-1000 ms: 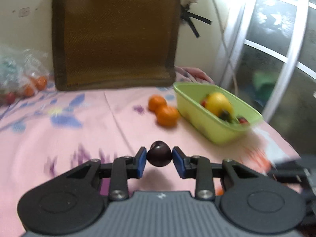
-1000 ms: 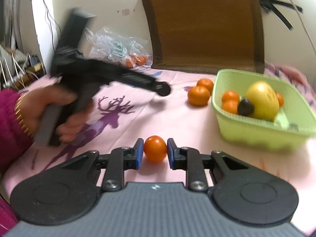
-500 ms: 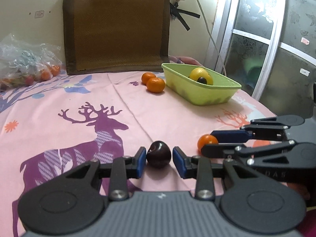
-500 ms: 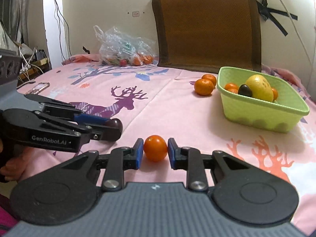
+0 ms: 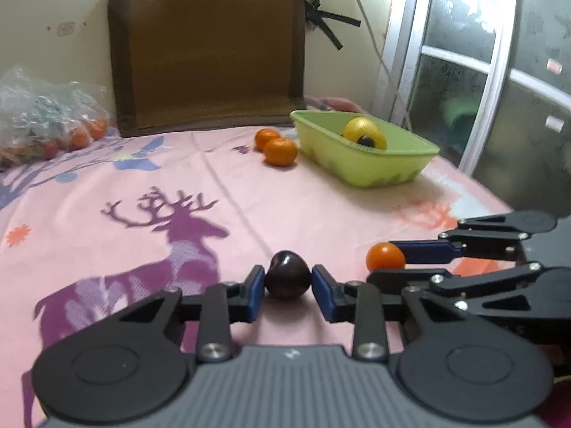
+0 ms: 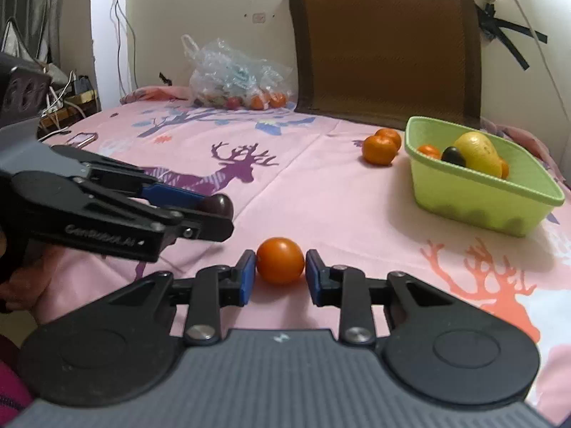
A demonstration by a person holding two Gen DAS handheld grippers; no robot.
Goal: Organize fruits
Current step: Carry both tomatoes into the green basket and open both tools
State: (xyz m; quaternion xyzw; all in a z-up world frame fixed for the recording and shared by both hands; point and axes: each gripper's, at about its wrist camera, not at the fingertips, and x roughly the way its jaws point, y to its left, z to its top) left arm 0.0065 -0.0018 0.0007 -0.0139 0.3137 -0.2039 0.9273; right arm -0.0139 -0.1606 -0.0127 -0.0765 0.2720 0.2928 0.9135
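My left gripper is shut on a dark purple plum, low over the pink cloth; it also shows in the right wrist view. My right gripper is shut on a small orange fruit, seen in the left wrist view to the right of the plum. A green basket at the far right holds a yellow fruit, a dark plum and oranges. Two oranges lie left of the basket.
A pink deer-print cloth covers the table. A clear plastic bag of fruit sits at the far left back. A brown cushion leans on the wall behind. A window frame stands at the right.
Both grippers have pulled back from the basket toward the table's near edge and come to rest side by side. Each still holds its fruit.
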